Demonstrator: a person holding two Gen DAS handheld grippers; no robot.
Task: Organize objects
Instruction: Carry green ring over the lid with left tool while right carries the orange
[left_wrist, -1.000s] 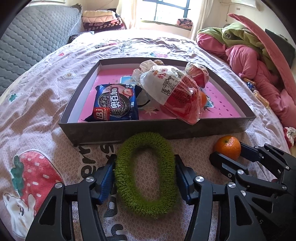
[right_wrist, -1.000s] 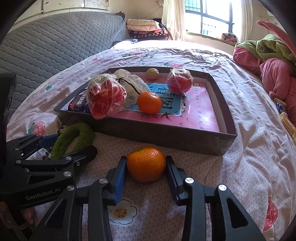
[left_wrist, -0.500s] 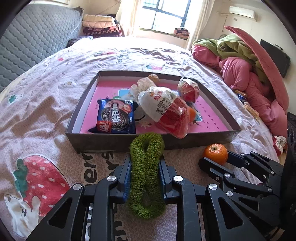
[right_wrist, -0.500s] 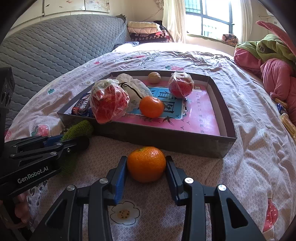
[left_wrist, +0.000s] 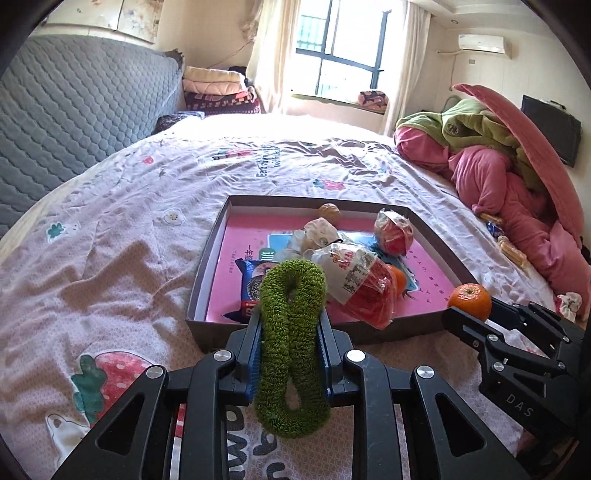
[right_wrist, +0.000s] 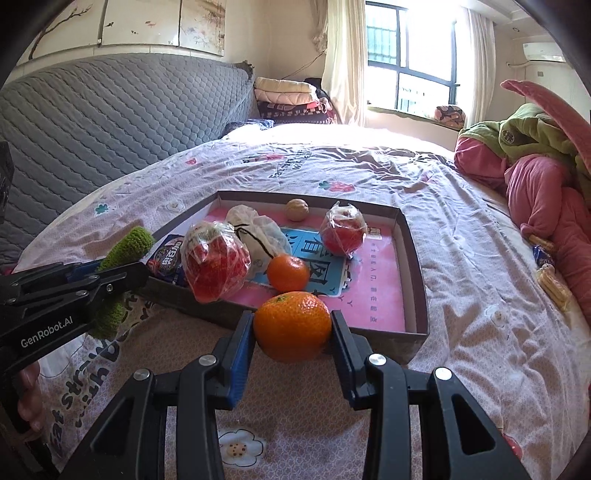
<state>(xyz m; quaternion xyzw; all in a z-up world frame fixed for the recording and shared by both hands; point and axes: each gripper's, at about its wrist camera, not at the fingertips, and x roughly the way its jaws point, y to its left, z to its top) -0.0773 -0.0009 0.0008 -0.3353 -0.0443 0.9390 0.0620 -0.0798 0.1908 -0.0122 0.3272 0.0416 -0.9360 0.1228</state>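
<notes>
- Your left gripper (left_wrist: 290, 349) has just been closing and now pinches the green knitted ring (left_wrist: 291, 345) flat between its blue pads, at lower centre of the left view.
- Your right gripper (right_wrist: 292, 341) is clamped narrowly on the loose mandarin (right_wrist: 292, 325), at lower centre of the right view.
- Both loads look clear of the bedspread (left_wrist: 110, 236), just short of the box's near wall.
- The shallow box (right_wrist: 415, 254) sits mid-frame and holds a cookie pack (left_wrist: 249, 278), wrapped red fruit (right_wrist: 216, 264) and another mandarin (right_wrist: 288, 273).
- You're in the carry step, I'd say: next, clear the near wall and aim for the bare pink floor at the box's right.
</notes>
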